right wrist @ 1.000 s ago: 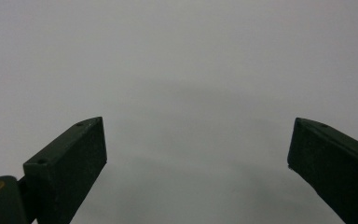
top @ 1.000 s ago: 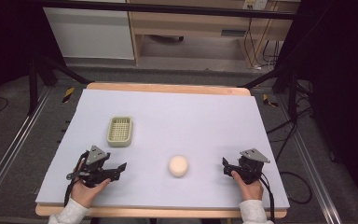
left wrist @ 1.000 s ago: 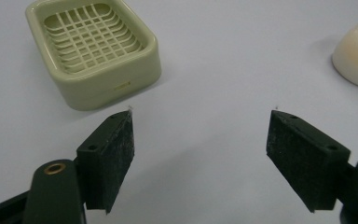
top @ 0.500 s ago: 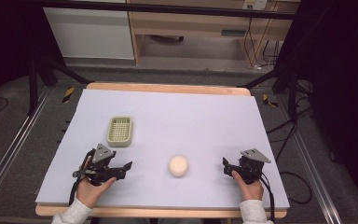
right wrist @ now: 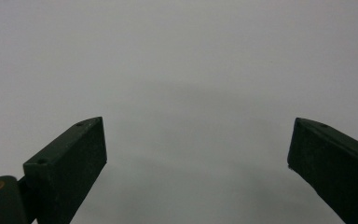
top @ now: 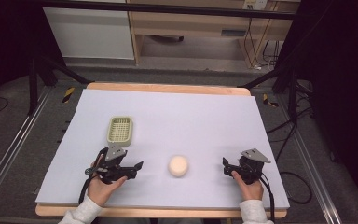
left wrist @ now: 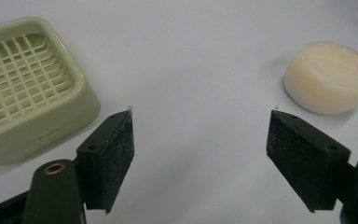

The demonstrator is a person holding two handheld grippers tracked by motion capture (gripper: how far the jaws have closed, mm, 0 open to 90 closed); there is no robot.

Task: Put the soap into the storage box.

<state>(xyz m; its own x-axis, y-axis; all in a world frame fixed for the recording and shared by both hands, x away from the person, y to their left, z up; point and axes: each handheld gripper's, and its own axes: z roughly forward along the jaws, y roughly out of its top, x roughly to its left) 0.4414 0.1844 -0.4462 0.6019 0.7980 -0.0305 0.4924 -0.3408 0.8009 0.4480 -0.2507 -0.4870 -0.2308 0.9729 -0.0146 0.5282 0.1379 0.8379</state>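
Soap (top: 178,165), a round cream bar, lies on the near middle of the white table (top: 191,112), with the green slatted dish (top: 120,129) farther off to its left. Left gripper (top: 137,165), jaws apart and empty, points at the bar from just left; this looks like the approach. Next it must straddle the bar and close. Right gripper (top: 225,164) rests wide and empty, near right.

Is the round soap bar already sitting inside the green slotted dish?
No, the soap bar lies on the bare table sheet, apart from the green dish, which holds nothing.
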